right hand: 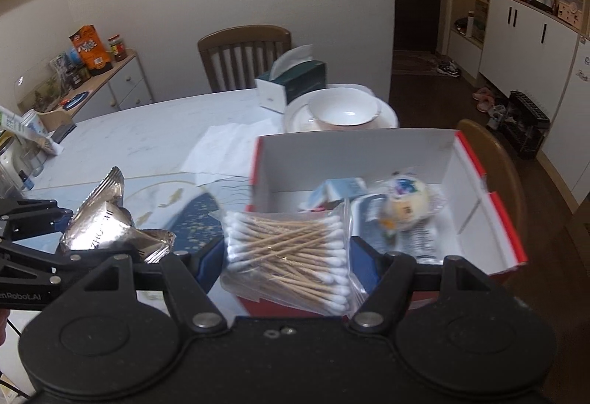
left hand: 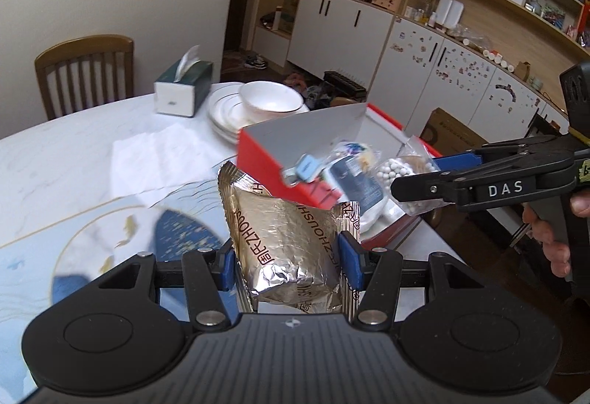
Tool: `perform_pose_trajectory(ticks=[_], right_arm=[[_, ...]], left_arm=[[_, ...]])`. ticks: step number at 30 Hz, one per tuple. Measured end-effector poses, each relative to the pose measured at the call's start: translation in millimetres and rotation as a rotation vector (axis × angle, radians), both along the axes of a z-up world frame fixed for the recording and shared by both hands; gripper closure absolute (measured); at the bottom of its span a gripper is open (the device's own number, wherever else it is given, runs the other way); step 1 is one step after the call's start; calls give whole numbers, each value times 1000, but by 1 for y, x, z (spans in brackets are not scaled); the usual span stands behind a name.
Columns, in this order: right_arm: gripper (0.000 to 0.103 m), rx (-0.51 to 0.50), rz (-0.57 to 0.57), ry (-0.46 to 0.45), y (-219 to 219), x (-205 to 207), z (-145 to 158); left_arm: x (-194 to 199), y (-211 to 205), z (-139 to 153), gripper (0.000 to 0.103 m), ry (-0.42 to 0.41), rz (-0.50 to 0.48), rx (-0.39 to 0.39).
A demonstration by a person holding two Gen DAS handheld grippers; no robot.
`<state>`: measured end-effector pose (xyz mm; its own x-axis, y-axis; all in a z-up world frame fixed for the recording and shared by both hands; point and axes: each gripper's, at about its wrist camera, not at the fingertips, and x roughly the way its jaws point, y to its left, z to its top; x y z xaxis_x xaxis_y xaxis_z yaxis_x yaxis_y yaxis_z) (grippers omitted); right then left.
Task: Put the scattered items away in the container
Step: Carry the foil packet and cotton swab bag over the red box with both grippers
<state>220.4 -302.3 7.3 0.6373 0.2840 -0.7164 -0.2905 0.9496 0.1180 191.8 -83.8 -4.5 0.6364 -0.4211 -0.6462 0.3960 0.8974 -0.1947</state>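
Note:
My left gripper (left hand: 285, 256) is shut on a silver foil packet (left hand: 284, 241) and holds it above the table, just short of the red and white box (left hand: 258, 149). It also shows in the right wrist view (right hand: 110, 230). My right gripper (right hand: 287, 256) is shut on a clear bag of cotton swabs (right hand: 287, 249), held over the box's near edge (right hand: 505, 223). In the left wrist view the bag (left hand: 402, 179) hangs from the right gripper (left hand: 416, 188) above the box. Several small packets (right hand: 402, 201) lie inside the box.
A white bowl on stacked plates (right hand: 343, 112) and a green tissue box (right hand: 295, 79) stand behind the box. White paper sheets (right hand: 225, 149) lie on the marble table (right hand: 129, 135). A wooden chair (right hand: 243, 54) is at the far side, another (right hand: 494, 160) at the right.

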Motion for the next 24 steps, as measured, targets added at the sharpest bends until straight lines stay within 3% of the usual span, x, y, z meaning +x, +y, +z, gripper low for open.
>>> perform_pose_trajectory(ticks=[12,24], right_arm=[[33,-7,-17,-7,-65,26,-7],[33,-42,0,5,-98,61,-27]], left_arm=[[26,-74,-1,50,-5,-35,40],[70,-123,-9,50,-8,-51,153]])
